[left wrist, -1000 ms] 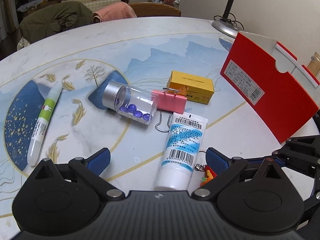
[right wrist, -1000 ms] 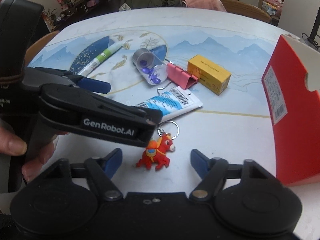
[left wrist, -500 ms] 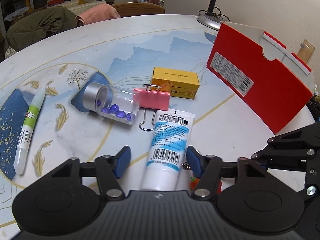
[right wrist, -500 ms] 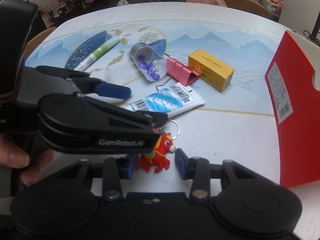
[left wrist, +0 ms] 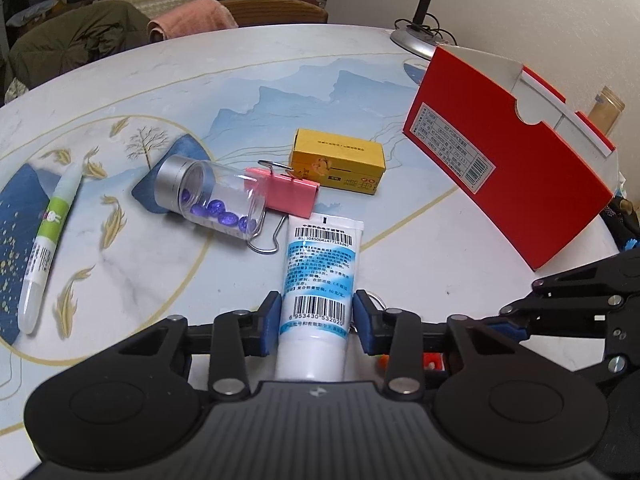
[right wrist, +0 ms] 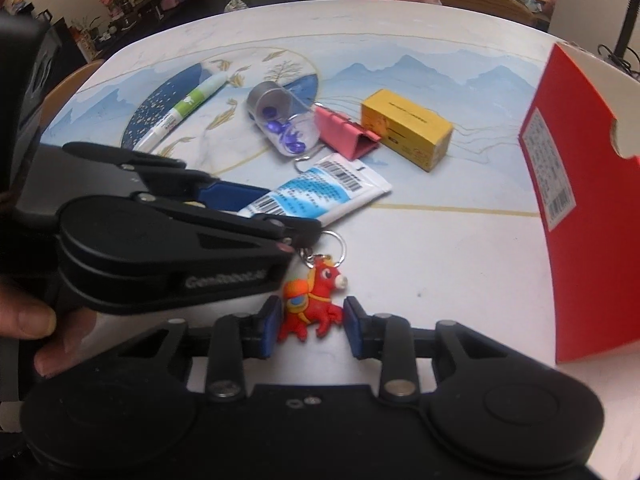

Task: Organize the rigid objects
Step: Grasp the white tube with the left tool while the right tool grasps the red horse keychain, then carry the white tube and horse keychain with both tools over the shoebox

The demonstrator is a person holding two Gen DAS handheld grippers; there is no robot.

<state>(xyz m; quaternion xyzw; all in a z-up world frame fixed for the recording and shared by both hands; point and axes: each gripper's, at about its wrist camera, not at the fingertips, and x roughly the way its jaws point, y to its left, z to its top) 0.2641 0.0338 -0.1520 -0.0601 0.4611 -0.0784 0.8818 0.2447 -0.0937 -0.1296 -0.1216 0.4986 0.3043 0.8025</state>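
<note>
Left gripper (left wrist: 315, 322) closing around the tube (left wrist: 318, 286) (squishy, grab low); right gripper (right wrist: 308, 326) closing around the stiff, light horse keychain (right wrist: 312, 302).

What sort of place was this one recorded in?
Most likely a lived-in home: a round painted table with chairs pulled up, a coat and pink towel draped over them, and a desk lamp.

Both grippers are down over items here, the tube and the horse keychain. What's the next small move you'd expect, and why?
Probably finish closing, then lift. The left gripper has its closing jaws on either side of the white tube, pads about at its sides. The right gripper is closing around the red horse keychain. Both items lie on the table, with the red box nearby as a likely destination.
</note>
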